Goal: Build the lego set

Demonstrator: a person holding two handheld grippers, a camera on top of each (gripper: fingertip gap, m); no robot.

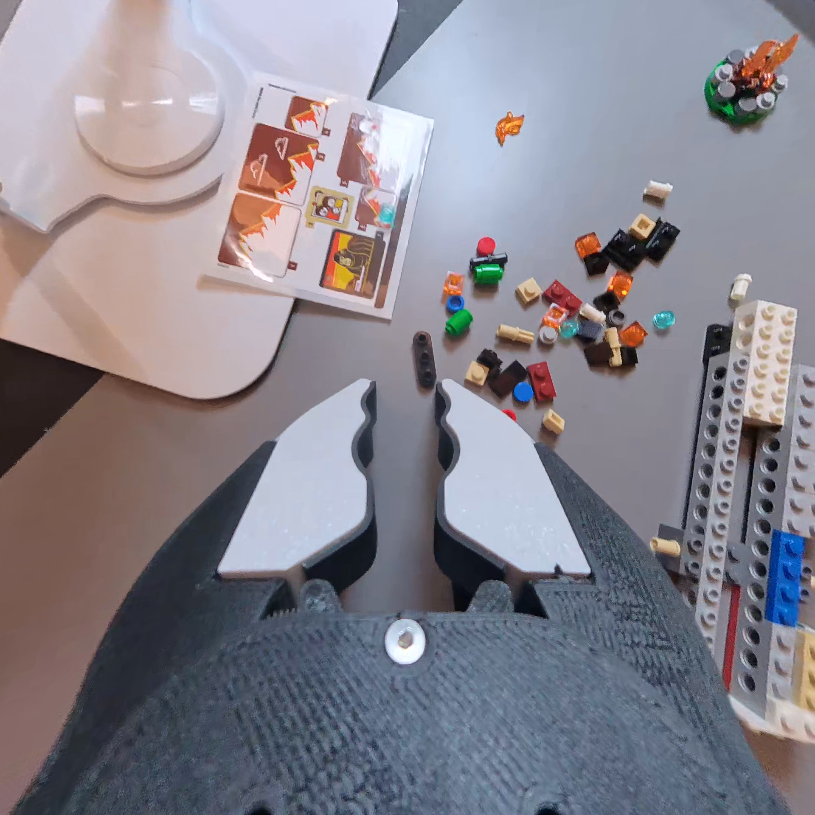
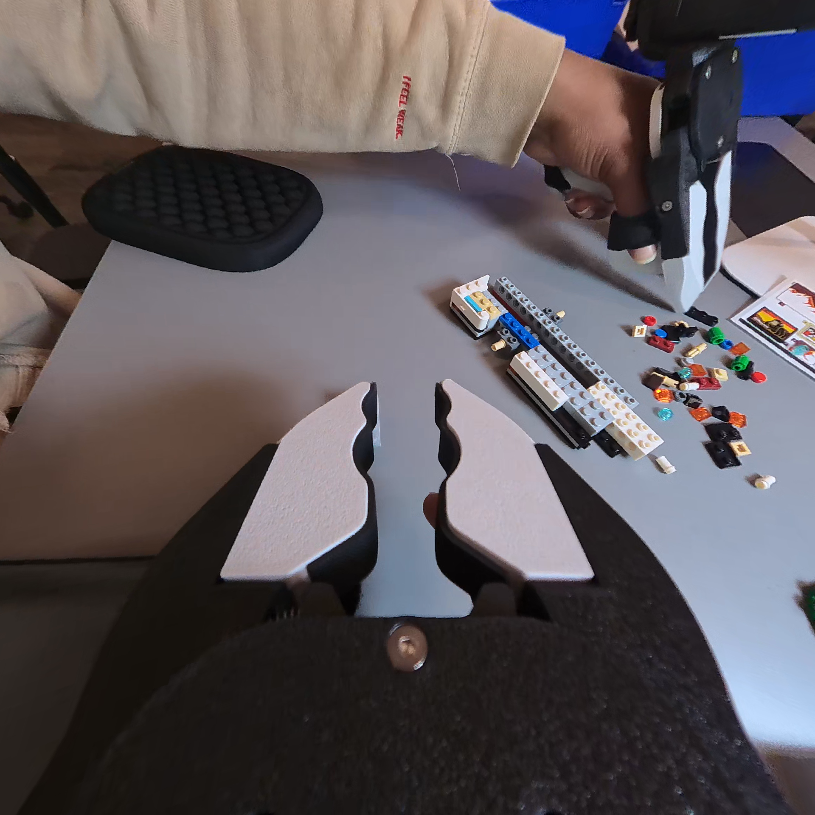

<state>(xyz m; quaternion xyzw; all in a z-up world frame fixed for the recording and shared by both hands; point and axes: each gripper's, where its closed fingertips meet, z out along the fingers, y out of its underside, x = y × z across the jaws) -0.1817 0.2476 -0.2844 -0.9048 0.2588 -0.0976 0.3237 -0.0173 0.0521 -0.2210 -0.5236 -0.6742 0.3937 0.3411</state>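
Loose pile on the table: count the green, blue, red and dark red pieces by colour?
Green cylinders: 2
Blue round studs: 2
Red round studs: 2
Dark red plates: 2
Total: 8

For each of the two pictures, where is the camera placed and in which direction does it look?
Left wrist view: on the left gripper, looking down at the loose bricks and sticker sheet; only its own open fingers show.
Right wrist view: on the right gripper, low over bare table, facing the person's sleeve and hand holding the left gripper.
Shared: the long grey-and-white build, bricks, sheet.
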